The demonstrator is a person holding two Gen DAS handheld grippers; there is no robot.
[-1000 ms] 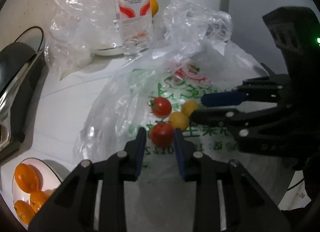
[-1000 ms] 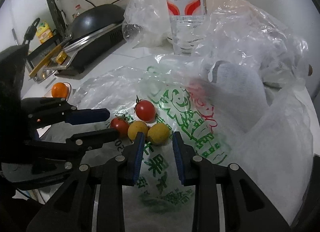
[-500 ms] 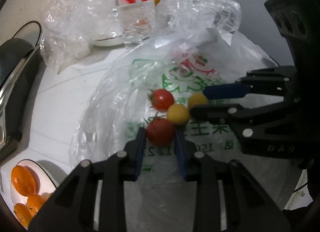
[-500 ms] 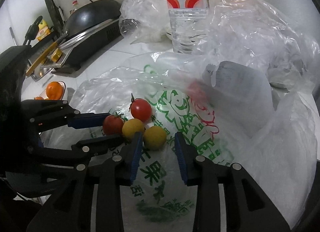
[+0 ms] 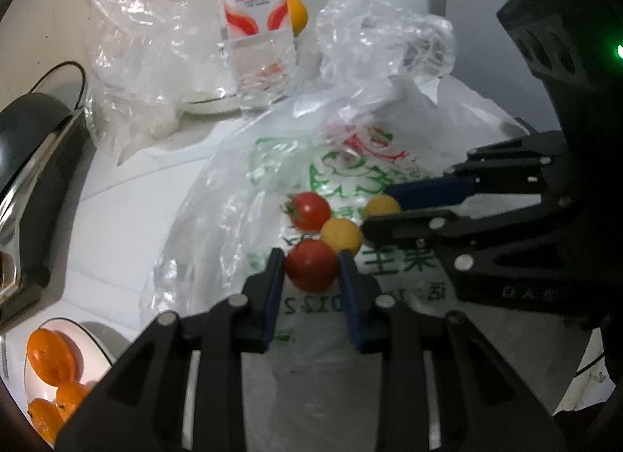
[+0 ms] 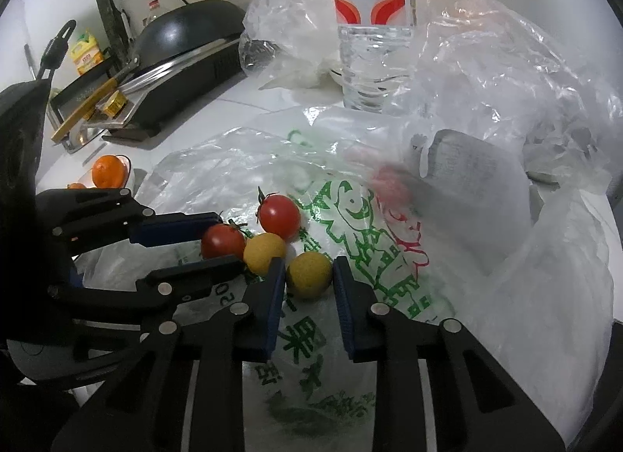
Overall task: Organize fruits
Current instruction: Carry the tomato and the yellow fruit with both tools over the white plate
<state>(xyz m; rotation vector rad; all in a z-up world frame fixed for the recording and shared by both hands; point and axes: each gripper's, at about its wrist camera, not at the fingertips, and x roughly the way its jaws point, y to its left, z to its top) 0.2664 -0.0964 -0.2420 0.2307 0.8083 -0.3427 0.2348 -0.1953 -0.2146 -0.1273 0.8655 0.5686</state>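
I count two red tomatoes (image 6: 279, 216) and two yellow tomatoes (image 6: 309, 274) on my printed bag (image 6: 389, 280). One water bottle (image 6: 372, 35) stands behind. My left view shows four oranges (image 5: 50, 354) on one plate (image 5: 91, 339), plus one more orange behind the bottle (image 5: 296, 15).

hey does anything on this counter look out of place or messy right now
Yes. Four cherry tomatoes sit loose on a flattened printed plastic bag instead of a dish. Crumpled clear bags crowd the water bottle. Nothing looks spilled or damaged.
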